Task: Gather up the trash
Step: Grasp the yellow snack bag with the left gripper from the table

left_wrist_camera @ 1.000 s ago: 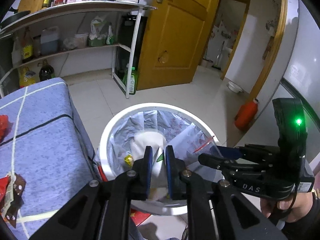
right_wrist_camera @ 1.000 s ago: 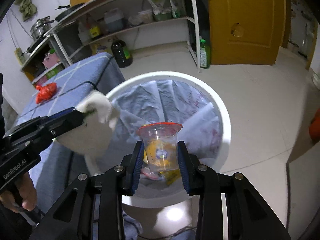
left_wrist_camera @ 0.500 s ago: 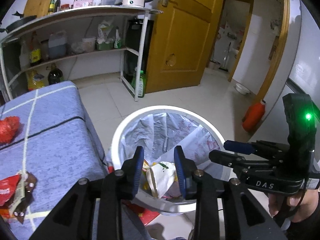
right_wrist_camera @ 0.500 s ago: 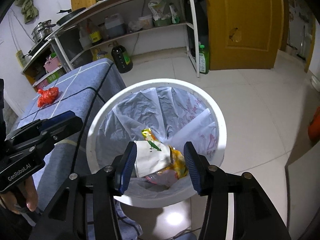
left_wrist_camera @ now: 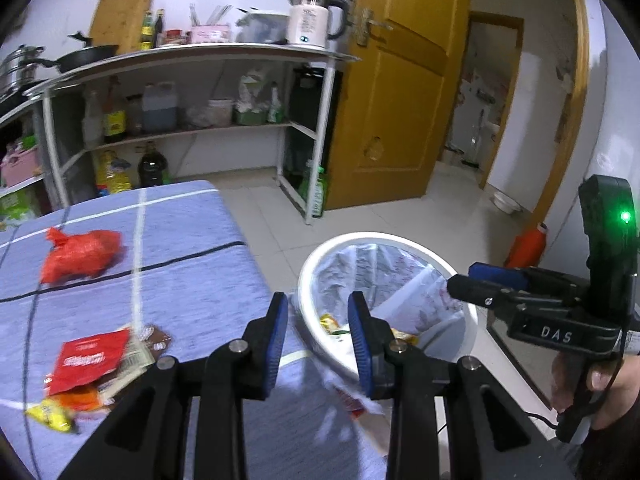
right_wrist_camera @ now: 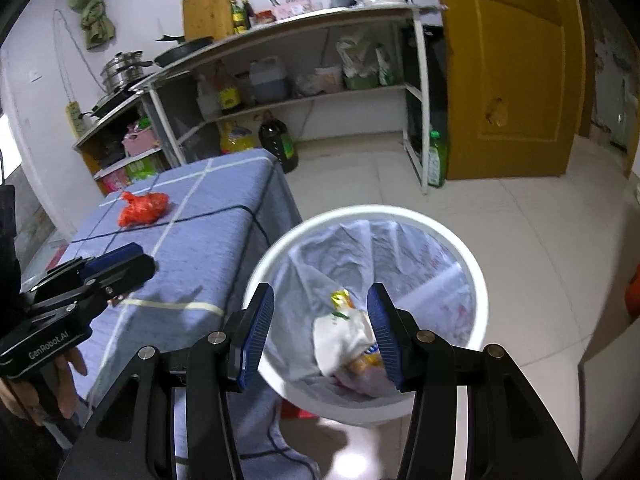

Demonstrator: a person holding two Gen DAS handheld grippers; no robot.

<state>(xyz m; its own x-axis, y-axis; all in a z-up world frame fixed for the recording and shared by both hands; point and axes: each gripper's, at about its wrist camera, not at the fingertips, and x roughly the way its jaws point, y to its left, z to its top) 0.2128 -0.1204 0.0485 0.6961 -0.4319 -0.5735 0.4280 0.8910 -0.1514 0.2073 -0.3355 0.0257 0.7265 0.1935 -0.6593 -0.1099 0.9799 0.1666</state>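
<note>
A white trash bin (right_wrist_camera: 476, 292) with a clear liner stands on the floor beside the table; it also shows in the left wrist view (left_wrist_camera: 316, 264). A white crumpled bag (right_wrist_camera: 340, 332) and yellow wrappers lie inside it. My right gripper (right_wrist_camera: 320, 330) is open and empty above the bin. My left gripper (left_wrist_camera: 318, 332) is open and empty over the table's right edge. On the blue tablecloth (left_wrist_camera: 192, 240) lie a red plastic bag (left_wrist_camera: 80, 254), also in the right wrist view (right_wrist_camera: 144, 208), a red packet (left_wrist_camera: 90, 360) and a yellow wrapper (left_wrist_camera: 50, 418).
A metal shelf rack (left_wrist_camera: 180, 92) with bottles, a pan and a kettle (left_wrist_camera: 312, 20) stands at the back. A yellow door (left_wrist_camera: 396, 92) is to the right. An orange jug (left_wrist_camera: 528, 242) stands on the floor by the wall.
Both grippers opened and dropped their loads, the white bag and the clear cup, into the bin. My left gripper then swung left toward the table. My right gripper pulled back and up.
</note>
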